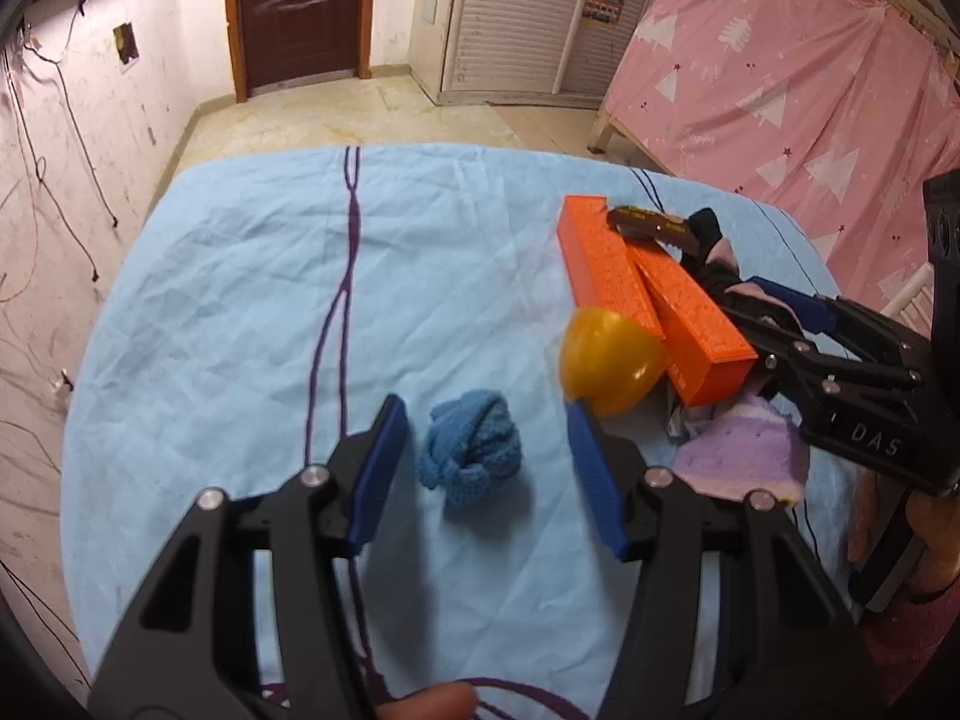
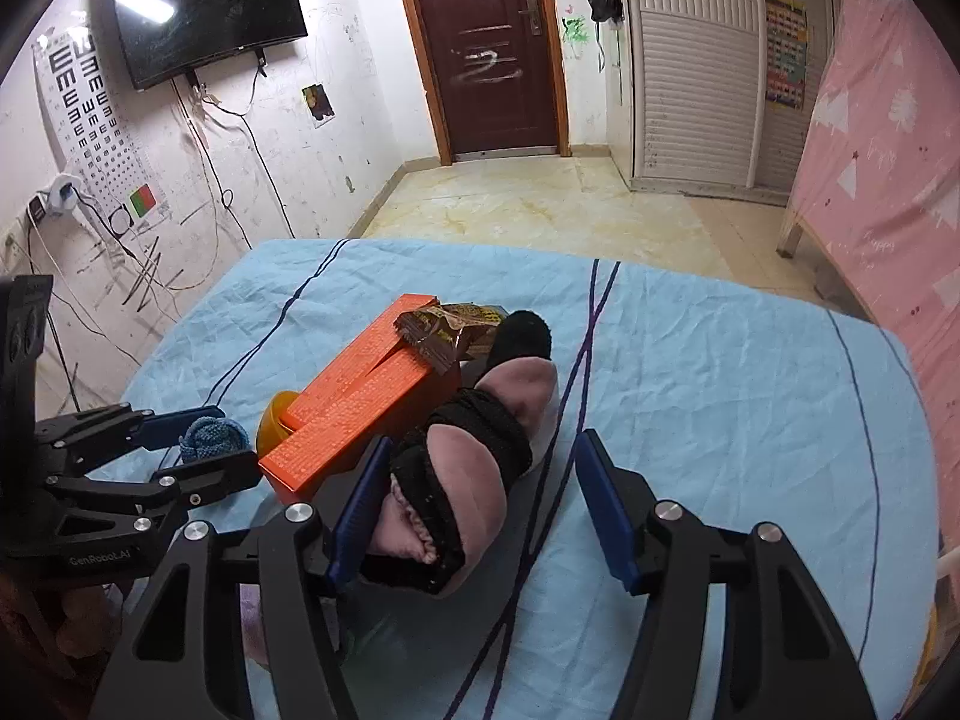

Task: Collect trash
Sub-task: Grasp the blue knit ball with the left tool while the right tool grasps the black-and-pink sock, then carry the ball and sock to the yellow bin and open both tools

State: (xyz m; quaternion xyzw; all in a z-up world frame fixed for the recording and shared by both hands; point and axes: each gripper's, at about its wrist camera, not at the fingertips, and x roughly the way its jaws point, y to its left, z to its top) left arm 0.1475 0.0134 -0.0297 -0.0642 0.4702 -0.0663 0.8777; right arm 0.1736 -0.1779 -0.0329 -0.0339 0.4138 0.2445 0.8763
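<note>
A balled blue sock (image 1: 474, 453) lies on the light blue bedsheet (image 1: 240, 276), between the fingers of my open left gripper (image 1: 487, 414). A yellow plastic cup (image 1: 609, 360) lies on its side beside the left gripper's right finger. Two orange boxes (image 1: 648, 288) lie behind the cup, with a brown snack wrapper (image 2: 447, 327) on their far end. My right gripper (image 2: 480, 450) is open around a pink and black sock (image 2: 474, 468). The left gripper also shows in the right wrist view (image 2: 204, 438), astride the blue sock (image 2: 213, 435).
A purple cloth (image 1: 738, 450) lies under the right gripper (image 1: 774, 306). A pink-covered bed (image 1: 810, 78) stands to the right. The sheet (image 2: 720, 396) ends at bare floor (image 2: 540, 204), with a brown door (image 2: 486, 42) and a wall TV (image 2: 204, 6) beyond.
</note>
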